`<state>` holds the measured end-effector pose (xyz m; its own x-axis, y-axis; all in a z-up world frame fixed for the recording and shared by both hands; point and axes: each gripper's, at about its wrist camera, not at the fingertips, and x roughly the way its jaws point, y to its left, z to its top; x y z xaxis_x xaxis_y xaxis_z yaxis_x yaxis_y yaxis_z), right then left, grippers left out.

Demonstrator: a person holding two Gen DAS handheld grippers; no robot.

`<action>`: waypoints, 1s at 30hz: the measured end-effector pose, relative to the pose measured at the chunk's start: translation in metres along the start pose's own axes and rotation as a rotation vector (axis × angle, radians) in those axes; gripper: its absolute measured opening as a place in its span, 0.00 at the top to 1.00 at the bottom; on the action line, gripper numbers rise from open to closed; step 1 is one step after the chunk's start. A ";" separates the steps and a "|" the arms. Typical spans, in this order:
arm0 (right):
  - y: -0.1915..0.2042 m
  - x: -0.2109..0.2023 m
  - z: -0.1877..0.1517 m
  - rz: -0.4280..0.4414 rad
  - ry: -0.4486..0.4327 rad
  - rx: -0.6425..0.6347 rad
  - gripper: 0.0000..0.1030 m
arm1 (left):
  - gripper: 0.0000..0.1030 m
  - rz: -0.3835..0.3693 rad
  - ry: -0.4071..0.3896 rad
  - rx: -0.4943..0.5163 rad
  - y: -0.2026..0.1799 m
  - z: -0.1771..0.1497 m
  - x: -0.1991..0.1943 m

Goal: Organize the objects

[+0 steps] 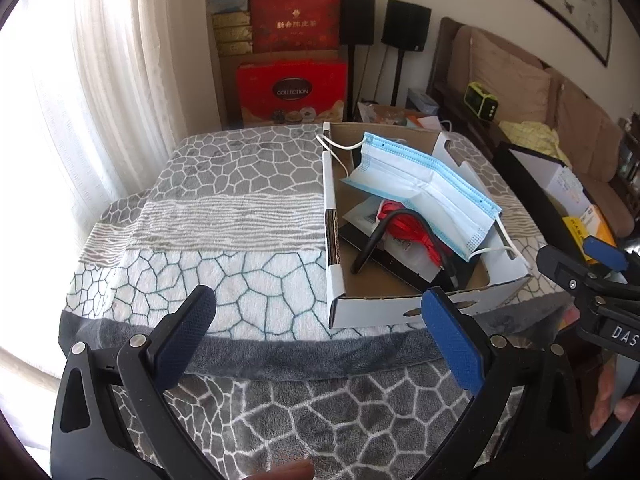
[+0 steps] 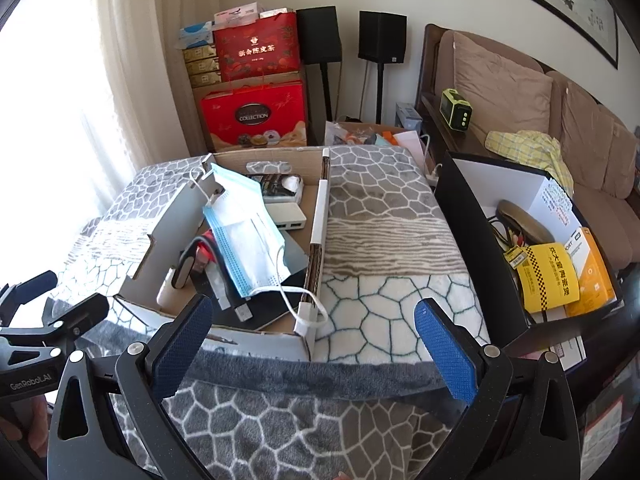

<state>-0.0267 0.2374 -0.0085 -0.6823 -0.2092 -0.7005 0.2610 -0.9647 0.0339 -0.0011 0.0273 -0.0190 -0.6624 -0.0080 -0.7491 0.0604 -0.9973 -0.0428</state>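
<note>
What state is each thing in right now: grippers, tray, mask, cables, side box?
Left gripper: open, empty, short of the tray.
Right gripper: open, empty, at the tray's near edge.
Cardboard tray: open-topped, on the blanket, filled with items.
Face mask: unfolded, draped over the other items, one ear loop hanging over the tray wall.
Red cable: coiled, partly under the mask.
Black box: open, holding packets.

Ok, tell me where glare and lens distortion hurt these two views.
Left wrist view: the curtained window blows out to white along the left edge, and the cardboard tray bows with the fisheye. Right wrist view: the same window washes out the left side, while the face mask stays sharp.
</note>
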 end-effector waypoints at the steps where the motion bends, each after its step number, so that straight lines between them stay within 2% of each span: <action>1: 0.001 -0.001 -0.001 -0.004 -0.004 -0.004 0.01 | 0.00 -0.005 -0.001 -0.002 0.000 -0.001 0.000; 10: 0.001 -0.008 -0.004 -0.029 -0.030 0.002 0.01 | 0.00 0.007 -0.023 -0.017 0.004 0.000 -0.006; 30: -0.004 -0.004 -0.006 -0.029 -0.013 0.020 0.01 | 0.00 0.022 -0.024 -0.025 0.005 -0.003 -0.003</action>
<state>-0.0212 0.2428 -0.0103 -0.6980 -0.1826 -0.6924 0.2273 -0.9734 0.0275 0.0038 0.0225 -0.0186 -0.6785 -0.0319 -0.7339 0.0939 -0.9946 -0.0436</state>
